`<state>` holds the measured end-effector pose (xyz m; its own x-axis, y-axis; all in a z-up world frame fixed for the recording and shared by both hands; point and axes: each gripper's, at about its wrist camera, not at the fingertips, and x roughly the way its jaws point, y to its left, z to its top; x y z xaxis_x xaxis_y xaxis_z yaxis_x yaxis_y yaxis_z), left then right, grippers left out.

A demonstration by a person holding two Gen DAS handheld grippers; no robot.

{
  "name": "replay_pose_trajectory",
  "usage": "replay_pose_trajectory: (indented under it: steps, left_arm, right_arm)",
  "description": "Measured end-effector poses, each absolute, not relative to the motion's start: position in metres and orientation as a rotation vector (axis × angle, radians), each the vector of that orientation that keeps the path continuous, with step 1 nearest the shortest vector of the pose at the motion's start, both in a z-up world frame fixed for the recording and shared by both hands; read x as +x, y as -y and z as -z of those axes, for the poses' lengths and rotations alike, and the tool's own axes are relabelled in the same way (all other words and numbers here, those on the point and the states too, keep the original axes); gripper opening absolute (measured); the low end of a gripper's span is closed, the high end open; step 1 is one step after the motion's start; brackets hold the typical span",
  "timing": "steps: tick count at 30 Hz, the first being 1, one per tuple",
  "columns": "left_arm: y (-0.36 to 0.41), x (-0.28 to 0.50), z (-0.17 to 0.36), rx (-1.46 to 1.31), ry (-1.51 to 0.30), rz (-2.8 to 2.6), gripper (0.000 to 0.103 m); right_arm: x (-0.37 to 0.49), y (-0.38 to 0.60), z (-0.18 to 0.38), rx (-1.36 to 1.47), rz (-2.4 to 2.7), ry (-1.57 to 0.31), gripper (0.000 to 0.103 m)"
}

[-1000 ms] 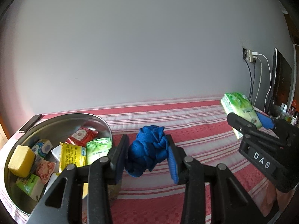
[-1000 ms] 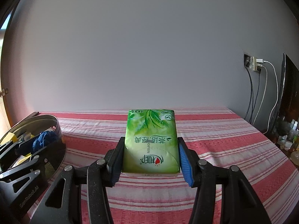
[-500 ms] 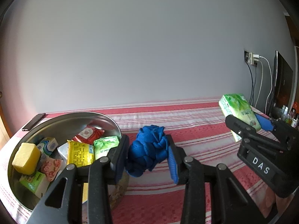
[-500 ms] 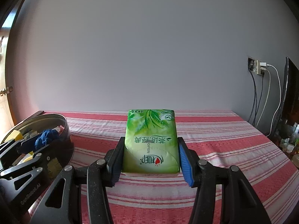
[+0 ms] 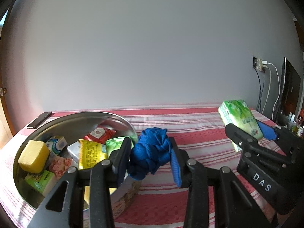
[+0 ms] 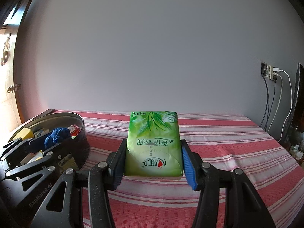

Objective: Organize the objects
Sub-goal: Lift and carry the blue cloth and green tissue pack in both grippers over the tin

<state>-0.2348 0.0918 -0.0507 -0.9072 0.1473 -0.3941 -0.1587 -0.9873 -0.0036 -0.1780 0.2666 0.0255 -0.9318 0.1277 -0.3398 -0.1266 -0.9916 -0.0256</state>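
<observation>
My left gripper (image 5: 151, 159) is shut on a blue braided rope knot (image 5: 150, 152), held in the air just right of the round metal tin (image 5: 121, 119). The same knot (image 6: 57, 134) shows in the right wrist view over the tin's (image 6: 83, 144) rim. My right gripper (image 6: 153, 163) is shut on a green tissue pack (image 6: 153, 146), lifted above the red striped cloth (image 6: 228, 148); the pack (image 5: 239, 117) appears at the right of the left wrist view. Inside the tin lie a yellow sponge (image 5: 33, 155), a yellow sachet (image 5: 91, 153), a red sachet (image 5: 99, 133) and several small packs.
A dark phone (image 5: 39, 119) lies at the far left corner behind the tin. At the right stand a wall socket with cables (image 6: 271, 74), a dark screen (image 6: 297, 104) and small bottles (image 5: 294, 123) past the table's edge.
Both grippers have drifted left with their loads, so the tin sits further right and nearer in both views. Neither grip has altered.
</observation>
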Motion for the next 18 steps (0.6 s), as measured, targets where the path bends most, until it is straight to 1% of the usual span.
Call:
replay_pose_trajectory:
  steps: [18]
  left_arm:
    - [-0.061,-0.23,0.051,-0.592,0.011,-2.991,0.038]
  right_arm:
    - [-0.183,-0.24,-0.03,-0.472,-3.046,0.055,0.055]
